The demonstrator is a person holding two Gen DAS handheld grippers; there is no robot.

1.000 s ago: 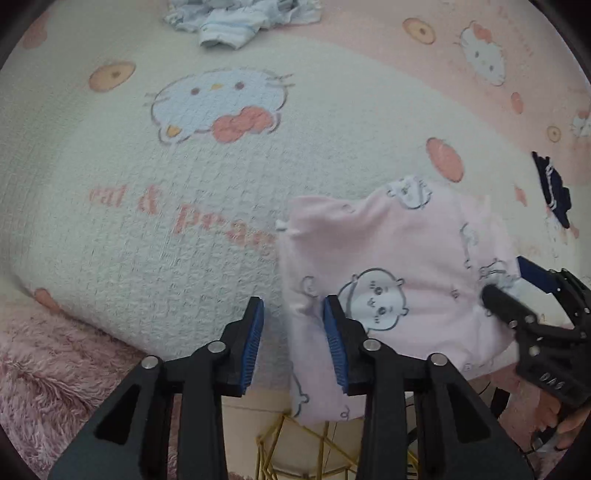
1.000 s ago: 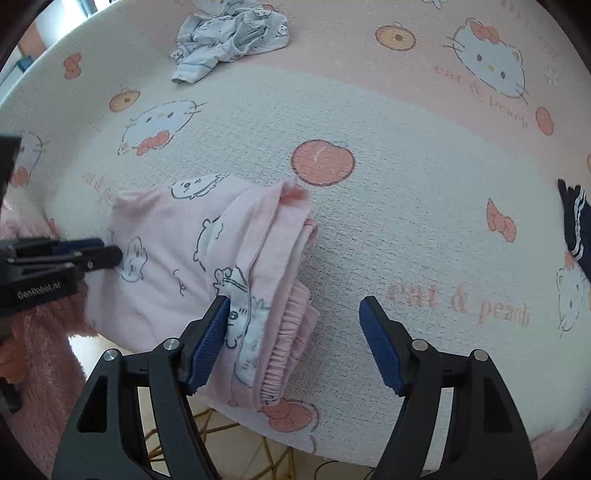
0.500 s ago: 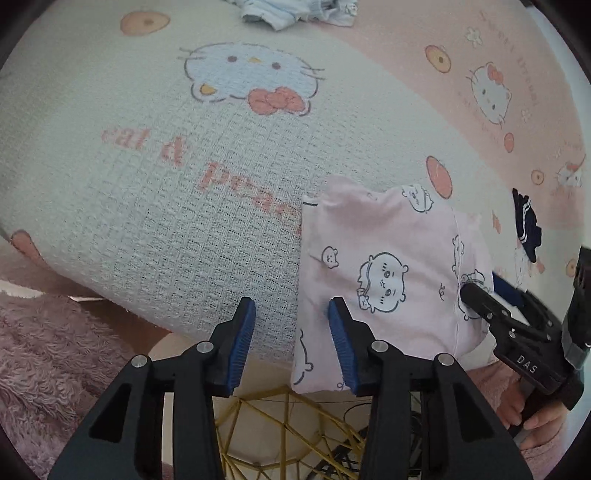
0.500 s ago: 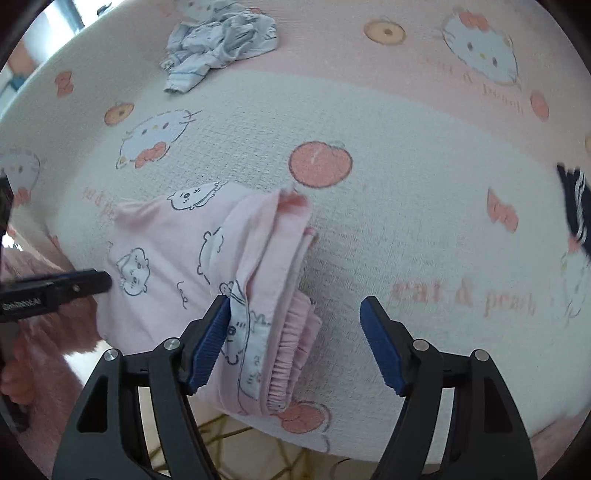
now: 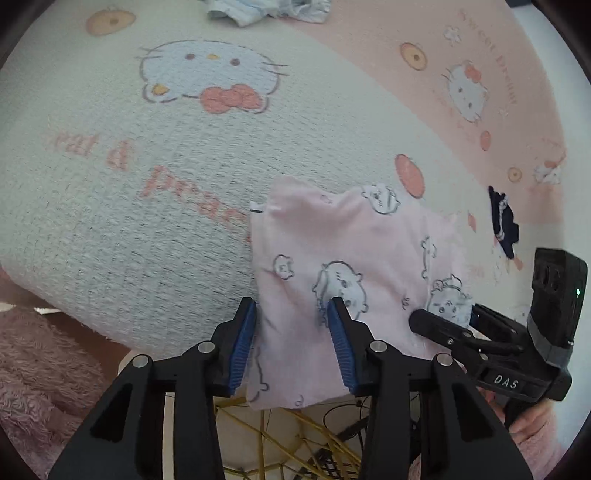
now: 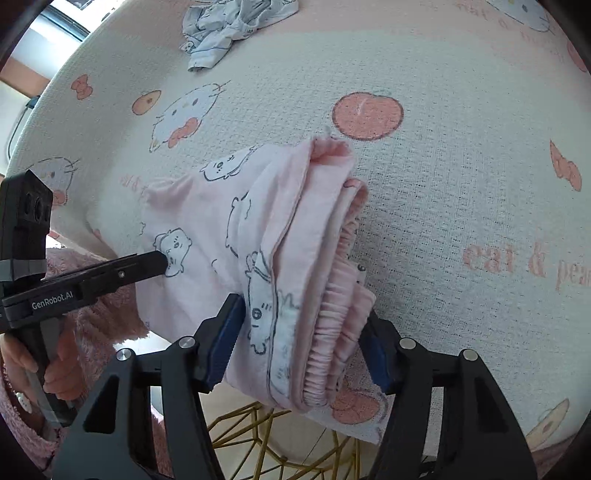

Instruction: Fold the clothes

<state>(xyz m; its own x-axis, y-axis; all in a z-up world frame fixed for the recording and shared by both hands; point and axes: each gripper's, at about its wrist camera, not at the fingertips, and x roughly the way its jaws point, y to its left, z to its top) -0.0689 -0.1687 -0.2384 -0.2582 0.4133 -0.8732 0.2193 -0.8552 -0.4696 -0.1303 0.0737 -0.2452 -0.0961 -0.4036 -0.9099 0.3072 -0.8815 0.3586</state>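
- A fuzzy pink sleeve fills the lower left corner of the left wrist view, below the table edge.
- The table is covered by a waffle-textured cloth printed with cartoon cats, peaches and pink lettering; a crumpled pale blue garment lies well away at its far side.
- The left gripper has its blue-padded jaws apart, straddling the near left edge of the folded pink garment; the cloth hangs between the pads, and the left pad touches or nearly touches its edge.
- In the right wrist view that same gripper comes in from the left, held by a hand, its tip over a cartoon animal printed on the garment.
- The pink garment lies at the near edge of the table, partly hanging over it, folded into several layers with a gathered elastic waistband showing at its right end.
- The right gripper has its jaws spread around that thick waistband end, the pads against the bundle on both sides; whether it presses firmly I cannot tell.
- A gold wire frame shows under the table edge, behind the gripper arms.
- A small dark navy item lies on the cloth to the far right, apart from the pink garment.
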